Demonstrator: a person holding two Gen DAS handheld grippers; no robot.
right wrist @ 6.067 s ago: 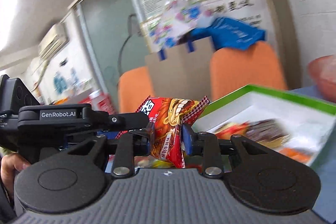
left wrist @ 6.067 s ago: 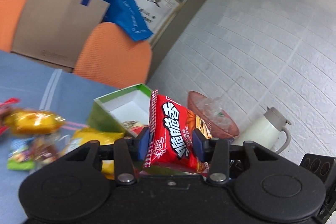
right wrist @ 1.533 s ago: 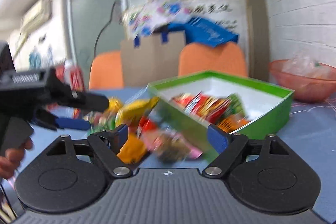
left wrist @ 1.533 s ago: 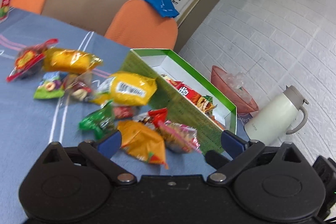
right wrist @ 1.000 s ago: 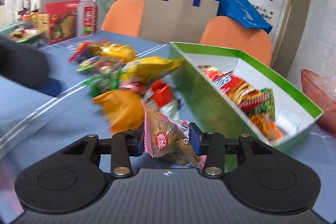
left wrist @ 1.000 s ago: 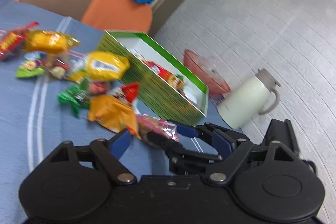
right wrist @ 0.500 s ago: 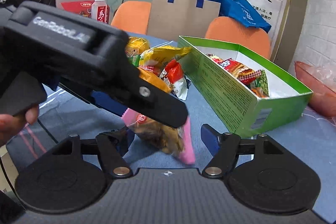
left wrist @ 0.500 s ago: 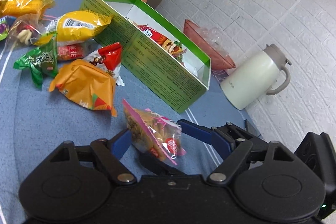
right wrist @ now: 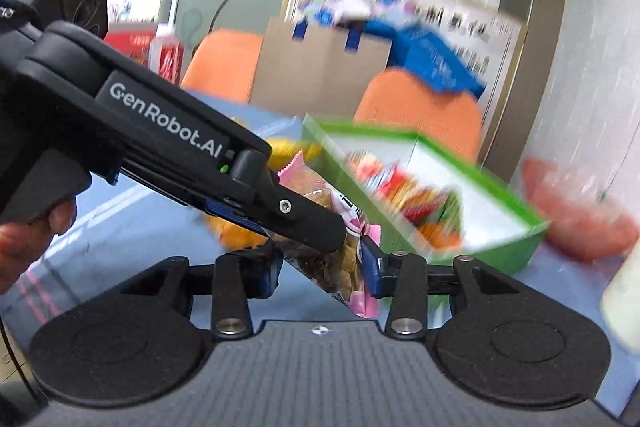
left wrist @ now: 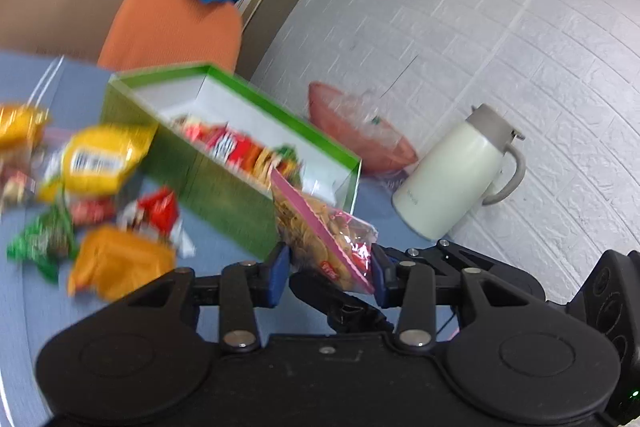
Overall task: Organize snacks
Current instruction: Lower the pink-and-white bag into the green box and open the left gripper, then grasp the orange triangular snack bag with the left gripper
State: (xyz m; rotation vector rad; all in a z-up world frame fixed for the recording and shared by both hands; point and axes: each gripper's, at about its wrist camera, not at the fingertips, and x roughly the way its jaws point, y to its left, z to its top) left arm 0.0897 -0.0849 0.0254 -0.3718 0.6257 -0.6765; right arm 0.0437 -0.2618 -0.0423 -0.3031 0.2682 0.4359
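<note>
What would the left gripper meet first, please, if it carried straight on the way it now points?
Probably the near corner of the green cardboard box. The left gripper, shut on the pink-edged clear snack packet, points slightly down towards it. Depth is unclear, so it might clear the rim.

left gripper [left wrist: 327, 270]: fingers just closed, clamped | right gripper [right wrist: 321, 267]: fingers just closing, clamped

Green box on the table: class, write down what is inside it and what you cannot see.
Inside the green box lies a row of red, orange and green snack packets on a white floor. The near wall hides the near floor, and blur makes the packets' labels unreadable.
</note>
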